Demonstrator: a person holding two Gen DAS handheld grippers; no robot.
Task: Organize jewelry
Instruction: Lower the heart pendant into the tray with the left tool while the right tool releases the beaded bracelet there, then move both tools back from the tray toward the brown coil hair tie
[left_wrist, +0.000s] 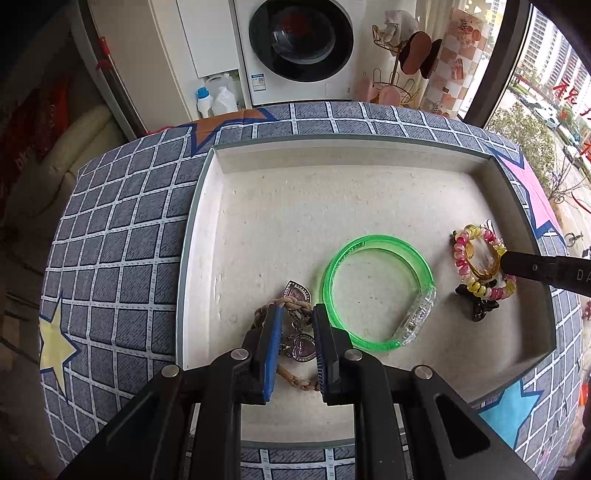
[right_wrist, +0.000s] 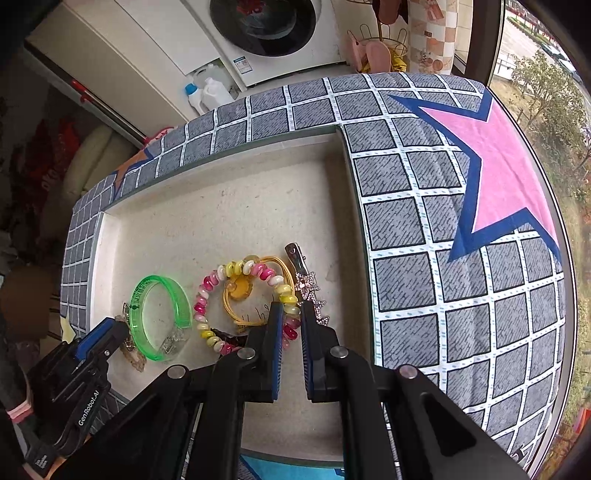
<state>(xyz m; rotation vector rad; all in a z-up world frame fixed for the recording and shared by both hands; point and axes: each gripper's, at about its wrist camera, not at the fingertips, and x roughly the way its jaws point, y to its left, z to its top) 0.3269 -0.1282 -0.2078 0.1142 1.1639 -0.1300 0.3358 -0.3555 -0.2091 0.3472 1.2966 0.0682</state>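
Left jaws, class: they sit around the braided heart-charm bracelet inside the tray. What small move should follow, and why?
Probably open the jaws a little and lift away. The braided bracelet already lies on the tray floor beside the green bangle, so it looks placed. The left gripper seems closed on its charms, so releasing first avoids dragging it.

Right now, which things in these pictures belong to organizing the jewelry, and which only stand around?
Belong to the job:
- white tray
- braided bracelet with heart charms, between the left gripper fingers
- green bangle
- pink and yellow spiral band, at the right gripper
- star hair clip

Only standing around:
- washing machine
- detergent bottles
- checked cloth
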